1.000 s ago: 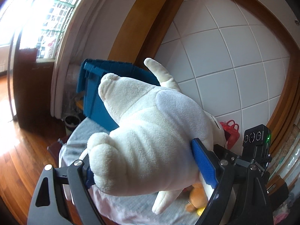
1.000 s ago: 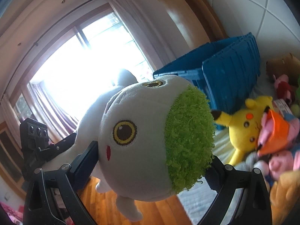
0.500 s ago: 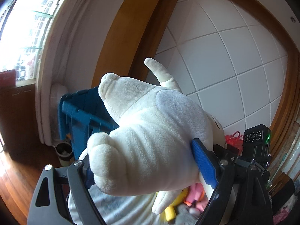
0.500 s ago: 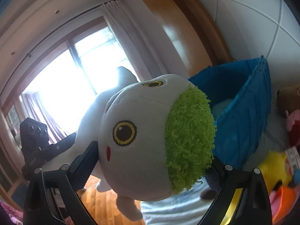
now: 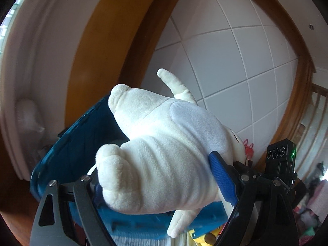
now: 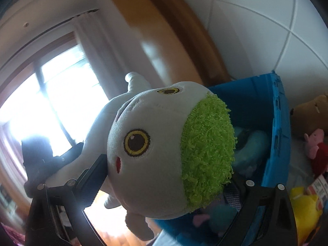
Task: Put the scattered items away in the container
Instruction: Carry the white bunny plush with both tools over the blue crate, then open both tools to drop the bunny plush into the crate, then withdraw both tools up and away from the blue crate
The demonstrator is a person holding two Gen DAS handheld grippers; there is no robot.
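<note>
The left hand-held gripper (image 5: 157, 186) clamps the white plush toy's (image 5: 164, 155) body; the right hand-held gripper (image 6: 164, 182) squeezes its green-haired head (image 6: 164, 153). Held by both, the toy is seemingly above the open blue crate (image 6: 276, 143), where a teal plush (image 6: 252, 143) lies.

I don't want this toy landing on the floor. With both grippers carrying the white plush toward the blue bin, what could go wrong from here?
1. The white plush is long: the left gripper clamps its body end, the right gripper its green-haired head. If one lets go first, it may swing and hang from the other.
2. The blue bin already holds toys, so the plush might perch on them or on the rim.
3. Wooden floor shows beside the bin; dropping short could miss.
</note>
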